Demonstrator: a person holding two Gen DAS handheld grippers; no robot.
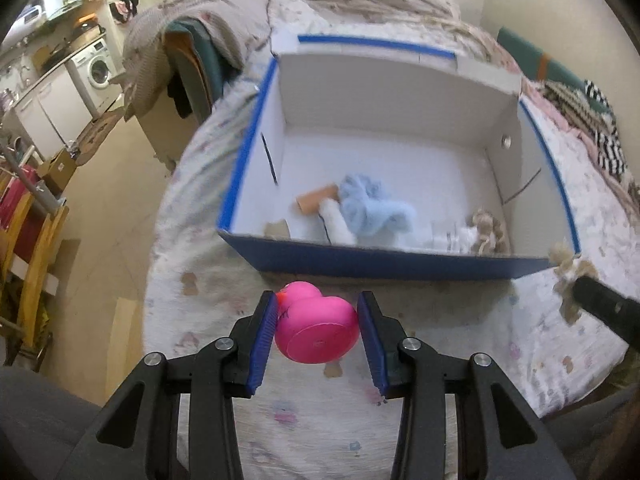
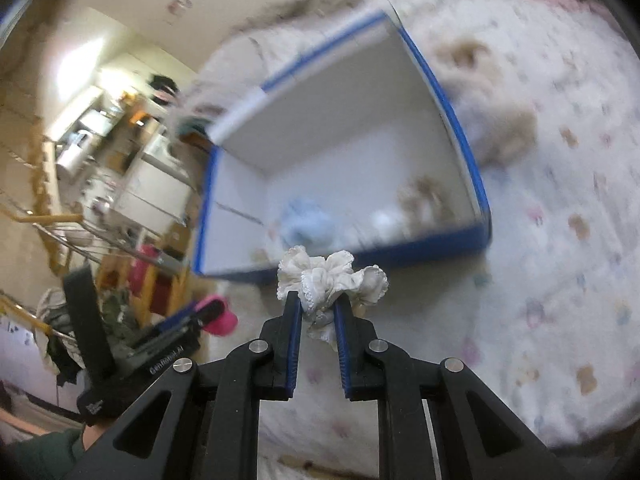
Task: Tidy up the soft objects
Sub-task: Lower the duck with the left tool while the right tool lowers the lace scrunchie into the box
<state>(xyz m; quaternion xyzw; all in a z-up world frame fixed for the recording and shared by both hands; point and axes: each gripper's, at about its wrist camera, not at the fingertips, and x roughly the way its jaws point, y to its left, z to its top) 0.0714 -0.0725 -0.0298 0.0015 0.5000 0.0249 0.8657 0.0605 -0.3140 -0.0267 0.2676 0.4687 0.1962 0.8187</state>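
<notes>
Pink duck [image 1: 316, 330], white frilly scrunchie [image 2: 332, 280], blue-and-white box [image 1: 384, 266], pale blue cloth [image 1: 374, 210].

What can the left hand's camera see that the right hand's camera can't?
Only the left wrist view shows the washing machine, the striped black-and-white cloth and the small orange cardboard tube inside the box.

Only the right wrist view shows the frilly white fabric scrunchie clearly, pinched in the right gripper, and a beige plush toy lying outside the box.

Both show the blue-edged white cardboard box, the fluffy light-blue cloth in it, and the pink rubber duck held by the left gripper.
</notes>
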